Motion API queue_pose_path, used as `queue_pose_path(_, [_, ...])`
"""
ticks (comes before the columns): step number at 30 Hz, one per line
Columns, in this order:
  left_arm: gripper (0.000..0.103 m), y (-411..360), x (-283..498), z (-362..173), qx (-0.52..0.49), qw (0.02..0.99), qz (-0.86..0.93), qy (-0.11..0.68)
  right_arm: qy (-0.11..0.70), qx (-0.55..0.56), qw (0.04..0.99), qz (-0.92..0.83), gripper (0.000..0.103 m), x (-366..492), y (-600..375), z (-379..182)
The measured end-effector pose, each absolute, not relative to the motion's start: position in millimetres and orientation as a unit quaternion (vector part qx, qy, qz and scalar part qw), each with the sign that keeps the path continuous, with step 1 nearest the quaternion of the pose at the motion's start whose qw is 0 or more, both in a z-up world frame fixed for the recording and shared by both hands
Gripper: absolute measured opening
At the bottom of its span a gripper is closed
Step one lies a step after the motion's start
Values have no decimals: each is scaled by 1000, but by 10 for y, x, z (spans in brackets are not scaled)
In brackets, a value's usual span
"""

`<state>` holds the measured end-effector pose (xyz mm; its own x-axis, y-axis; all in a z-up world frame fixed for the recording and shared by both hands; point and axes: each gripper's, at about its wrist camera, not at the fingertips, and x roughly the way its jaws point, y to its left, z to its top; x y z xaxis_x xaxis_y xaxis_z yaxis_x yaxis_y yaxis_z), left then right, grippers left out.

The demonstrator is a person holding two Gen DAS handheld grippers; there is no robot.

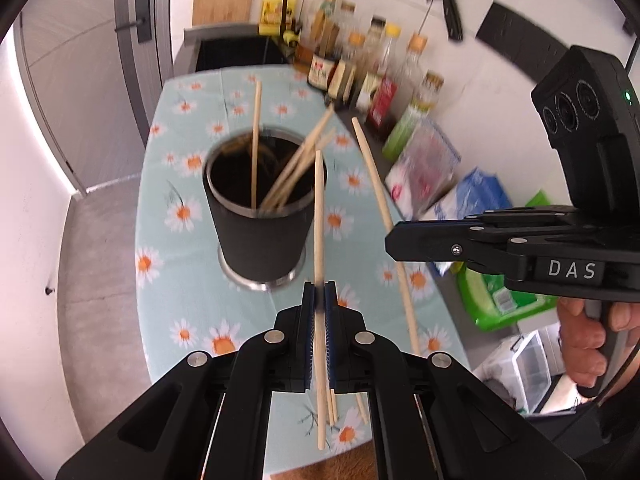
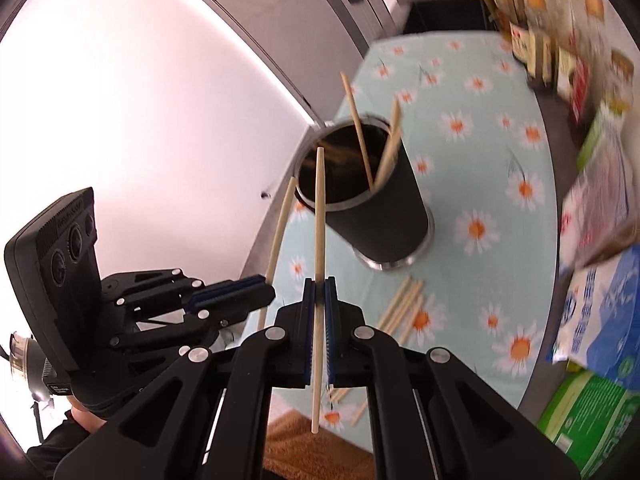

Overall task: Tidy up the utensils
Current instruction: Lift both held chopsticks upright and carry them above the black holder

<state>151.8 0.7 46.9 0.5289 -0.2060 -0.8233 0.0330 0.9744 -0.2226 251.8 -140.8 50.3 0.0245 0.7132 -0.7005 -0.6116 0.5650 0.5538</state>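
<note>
1. Left hand-held gripper (image 1: 319,294): clenched on one chopstick (image 1: 319,216), gripped partway along its shaft. The tip points forward and up toward the holder; the tail hangs below the jaws.
2. Right hand-held gripper (image 2: 319,290): clenched on a second chopstick (image 2: 319,216), held the same way, its long axis running along the fingers.
3. Key relation: the black cylindrical holder (image 1: 262,216) stands upright on the surface (image 1: 192,304), ahead of and below both grippers. Both held sticks aim roughly at its open mouth. Judged, the left is slightly nearer.
4. Holder contents: several chopsticks (image 1: 294,172) already lean inside. They could foul an incoming tip.
5. Remaining work: loose chopsticks (image 2: 402,306) lie on the surface beneath the grippers.
6. Surroundings: bottles (image 1: 372,76) and packets (image 1: 424,164) line the far edge, clear of the path.
</note>
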Motion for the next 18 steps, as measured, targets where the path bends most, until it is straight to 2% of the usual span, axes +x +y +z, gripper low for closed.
queue_pose_path(9, [4,120,1690,817,-79,908,-68,407,431,49,766,475,6,2665,-1380,992])
queue_pose_path(18, [4,331,1948,1020,-85,935,-58,340,388,79,782,482,6,3035,-1245,1187])
